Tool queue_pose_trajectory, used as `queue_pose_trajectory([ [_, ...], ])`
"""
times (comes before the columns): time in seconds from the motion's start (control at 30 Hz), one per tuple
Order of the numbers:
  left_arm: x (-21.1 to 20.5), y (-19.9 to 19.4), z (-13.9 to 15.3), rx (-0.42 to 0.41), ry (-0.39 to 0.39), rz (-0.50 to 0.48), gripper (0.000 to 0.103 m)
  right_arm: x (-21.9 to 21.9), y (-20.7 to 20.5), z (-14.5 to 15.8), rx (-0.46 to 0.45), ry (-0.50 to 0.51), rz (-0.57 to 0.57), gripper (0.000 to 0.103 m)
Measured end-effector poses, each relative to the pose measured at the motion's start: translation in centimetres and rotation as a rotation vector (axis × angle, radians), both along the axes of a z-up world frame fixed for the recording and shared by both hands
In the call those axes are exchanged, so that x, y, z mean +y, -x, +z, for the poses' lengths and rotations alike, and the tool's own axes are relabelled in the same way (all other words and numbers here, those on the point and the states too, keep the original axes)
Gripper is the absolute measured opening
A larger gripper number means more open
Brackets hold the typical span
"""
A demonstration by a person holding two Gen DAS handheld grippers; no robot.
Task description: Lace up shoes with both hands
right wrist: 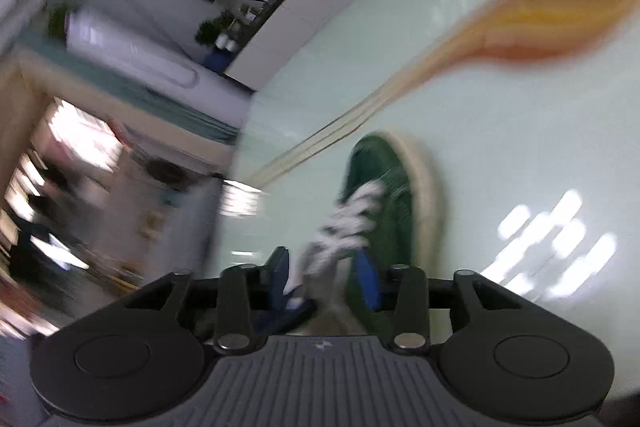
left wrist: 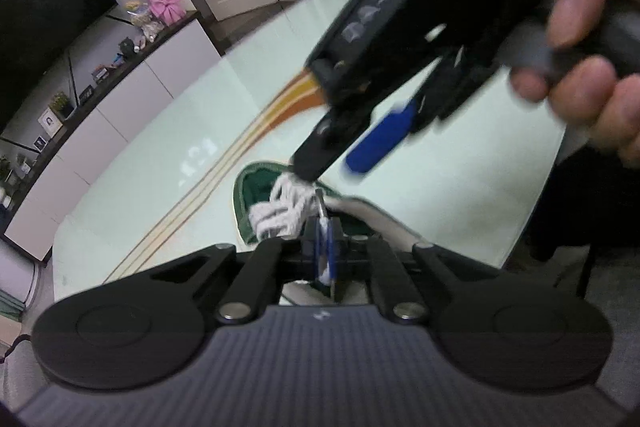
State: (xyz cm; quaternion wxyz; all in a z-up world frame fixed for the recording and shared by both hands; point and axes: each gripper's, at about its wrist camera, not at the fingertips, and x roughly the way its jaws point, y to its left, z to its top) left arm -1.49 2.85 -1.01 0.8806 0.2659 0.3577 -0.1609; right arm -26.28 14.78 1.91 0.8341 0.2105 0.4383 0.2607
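A green shoe [left wrist: 248, 195] with white laces [left wrist: 280, 215] lies on the pale green table [left wrist: 192, 115]. My left gripper [left wrist: 324, 227] hovers just above its tongue, blue pads pressed together on a lace end [left wrist: 320, 201] that sticks out past them. My right gripper [left wrist: 332, 167], held by a hand [left wrist: 592, 39], comes down from the upper right, fingers apart over the laces. In the blurred right wrist view, the right gripper [right wrist: 324, 267] is open with white laces [right wrist: 344, 223] running between its blue pads, and the shoe [right wrist: 384, 187] lies ahead.
An orange and yellow stripe [left wrist: 248, 135] crosses the table. A white cabinet [left wrist: 132, 99] with small items and a dark screen [left wrist: 44, 19] stands to the left. The table edge [left wrist: 532, 203] and a dark chair [left wrist: 580, 195] are on the right.
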Motion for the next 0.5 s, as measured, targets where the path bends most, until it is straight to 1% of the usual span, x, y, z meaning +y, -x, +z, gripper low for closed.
queue_pose_trajectory([
  [0.07, 0.3, 0.1, 0.1, 0.005, 0.003, -0.013, 0.005, 0.8, 2.0, 1.5, -0.176, 0.142, 0.065, 0.042],
  [0.1, 0.4, 0.1, 0.2, 0.005, 0.004, -0.019, 0.005, 1.0, 2.3, 1.6, -0.206, 0.160, 0.084, 0.041],
  [0.17, 0.4, 0.2, 0.4, 0.009, -0.006, -0.049, 0.005, 2.2, 3.5, 1.6, -0.285, 0.236, 0.155, 0.041],
  [0.2, 0.4, 0.1, 0.4, 0.011, -0.015, -0.064, 0.005, 2.6, 3.7, 1.5, -0.300, 0.249, 0.172, 0.040],
  [0.3, 0.5, 0.0, 0.2, 0.011, -0.049, -0.100, 0.005, 4.8, 4.5, 0.6, -0.368, 0.366, 0.266, 0.034],
  [0.33, 0.6, 0.0, 0.2, 0.012, -0.058, -0.110, 0.005, 5.6, 4.8, 0.1, -0.393, 0.423, 0.285, 0.030],
  [0.4, 0.9, -0.1, 0.0, 0.025, -0.082, -0.148, 0.006, 6.6, 5.1, -0.9, -0.418, 0.493, 0.311, 0.021],
  [0.43, 0.9, -0.1, -0.2, 0.030, -0.092, -0.163, 0.007, 6.9, 5.1, -1.5, -0.428, 0.510, 0.322, 0.017],
  [0.5, 0.6, -0.3, -0.6, 0.043, -0.118, -0.206, 0.008, 6.9, 4.6, -2.3, -0.404, 0.500, 0.300, 0.016],
])
